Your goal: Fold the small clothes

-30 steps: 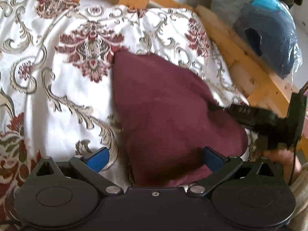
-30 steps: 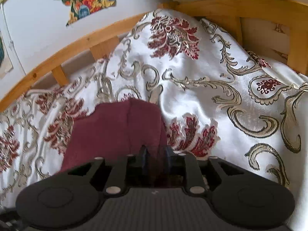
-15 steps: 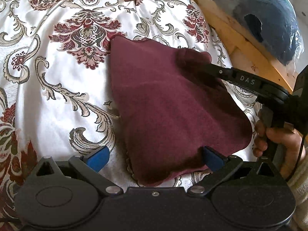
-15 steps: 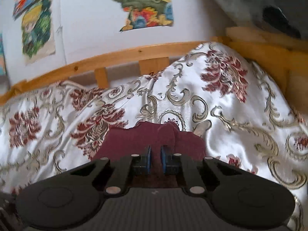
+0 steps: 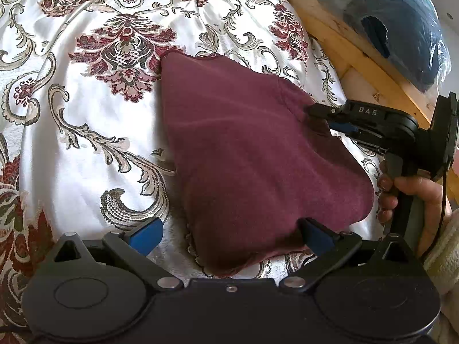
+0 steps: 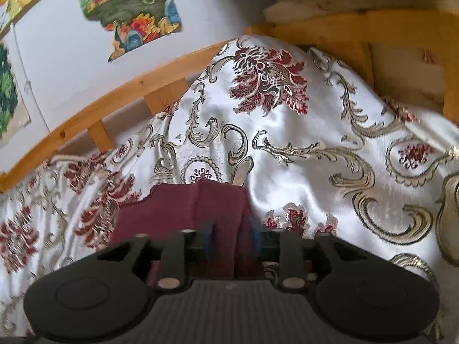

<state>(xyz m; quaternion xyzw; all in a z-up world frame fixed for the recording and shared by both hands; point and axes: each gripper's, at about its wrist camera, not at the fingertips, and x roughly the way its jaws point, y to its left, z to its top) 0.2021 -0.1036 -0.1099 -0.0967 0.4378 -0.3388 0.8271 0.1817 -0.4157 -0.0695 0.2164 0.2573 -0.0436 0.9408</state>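
Note:
A maroon cloth lies folded on the floral bedspread. My left gripper stands wide open over the cloth's near edge, and its blue pads press on nothing. In the left wrist view my right gripper comes in from the right at the cloth's far right corner, held by a hand. In the right wrist view the right gripper has its jaws opening. A raised fold of the maroon cloth stands between its blurred pads, which no longer pinch it.
A wooden bed frame runs along the far and right sides. A clear bag of blue clothes sits beyond it at the right. Colourful pictures hang on the wall behind the rail.
The right gripper, shut on the cloth's corner before, has parted its jaws and drawn back a little to the right. The cloth lies flatter. The left gripper has stayed put.

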